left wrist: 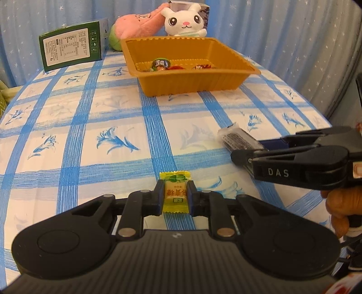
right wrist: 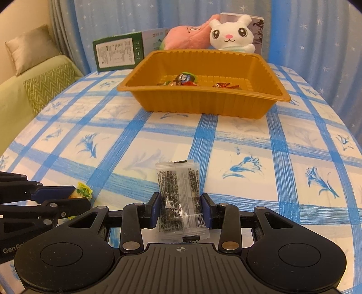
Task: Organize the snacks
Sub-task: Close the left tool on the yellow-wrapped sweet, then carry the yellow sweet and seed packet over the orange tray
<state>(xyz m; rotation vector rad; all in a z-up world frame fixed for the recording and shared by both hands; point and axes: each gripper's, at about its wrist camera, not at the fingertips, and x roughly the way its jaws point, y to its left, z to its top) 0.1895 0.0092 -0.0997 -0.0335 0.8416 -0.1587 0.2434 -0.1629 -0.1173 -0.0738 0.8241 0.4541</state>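
My left gripper (left wrist: 175,197) is shut on a small yellow wrapped candy (left wrist: 174,194), low over the checked tablecloth; the same candy (right wrist: 83,191) shows at the left of the right wrist view. My right gripper (right wrist: 181,210) is shut on a clear packet of dark seaweed (right wrist: 179,199), which rests on the cloth. In the left wrist view that packet (left wrist: 237,138) pokes out of the right gripper (left wrist: 244,153) coming in from the right. An orange tray (left wrist: 181,83) (right wrist: 203,104) stands farther back and holds a few wrapped sweets (left wrist: 161,64).
Behind the tray stand a green box (left wrist: 70,46), a pink plush (left wrist: 140,23) and a white rabbit plush (left wrist: 185,21), before a blue star curtain. A green sofa with cushions (right wrist: 45,86) lies past the table's left edge. A hand (left wrist: 341,208) grips the right tool.
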